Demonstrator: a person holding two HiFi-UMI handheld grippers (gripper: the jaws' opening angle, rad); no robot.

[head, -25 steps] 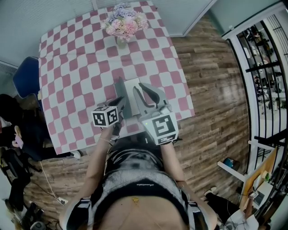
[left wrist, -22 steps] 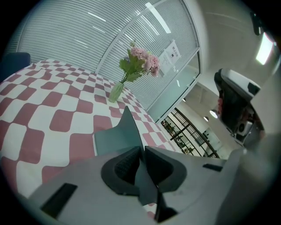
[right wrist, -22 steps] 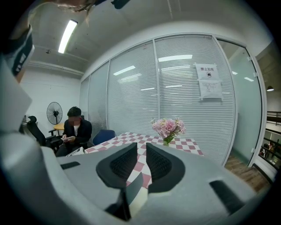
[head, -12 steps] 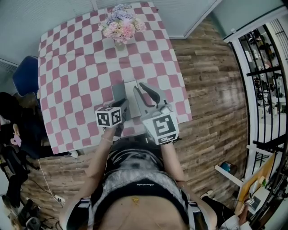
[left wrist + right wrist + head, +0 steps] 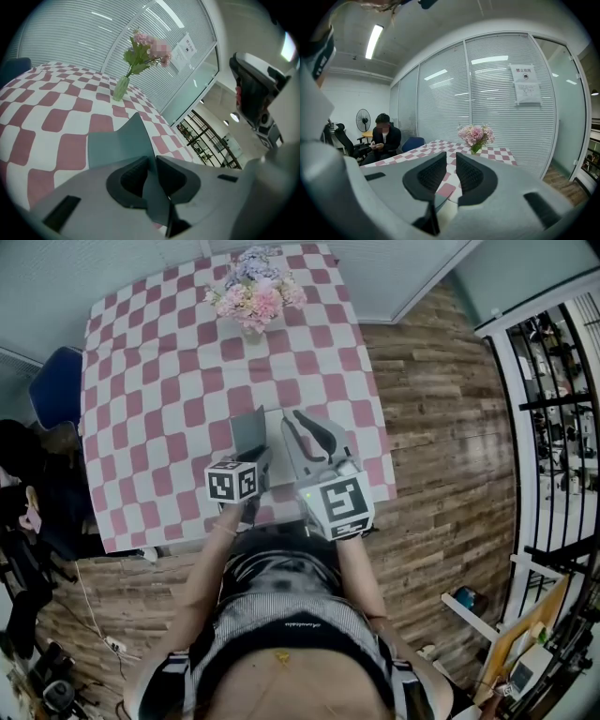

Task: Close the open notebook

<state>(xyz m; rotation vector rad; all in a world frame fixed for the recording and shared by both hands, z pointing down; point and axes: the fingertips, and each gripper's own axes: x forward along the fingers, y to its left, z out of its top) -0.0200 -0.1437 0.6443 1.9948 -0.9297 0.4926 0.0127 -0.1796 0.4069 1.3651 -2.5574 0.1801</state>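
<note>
Writing first: a white notice (image 5: pixel 525 85) hangs on the glass wall w/ blinds. It has a heading in Chinese characters over a small symbol, and the body text is too small to read. It also shows in the left gripper view, but can't be read there. The cube on each gripper bears black-and-white square markers, no letters.

Container: a pale green glass vase (image 5: pixel 121 88) stands at the far end of the table (image 5: pixel 141 381). It holds pink flowers (image 5: pixel 253 287) w/ green leaves.

The notebook (image 5: pixel 273 439) lies open on the pink-and-white checked cloth, approx mid-width and near the table's near edge. Its grey cover (image 5: pixel 117 143) is lifted off the cloth and tilted up, just left of the white page.

Left gripper (image 5: pixel 153 158): jaws opening, gap still narrow. The cover's edge runs btw them, and the pads don't look clamped on it.

Right gripper (image 5: pixel 451 158): jaws a little apart w/ nothing btw them, only cloth seen through the gap. In the head view it hovers over the notebook's right side.

Background, right gripper view: a person (image 5: pixel 384 138) sits past the table's far corner, w/ a blue chair (image 5: pixel 414 142) beside them and a standing fan (image 5: pixel 363 121) behind.
</note>
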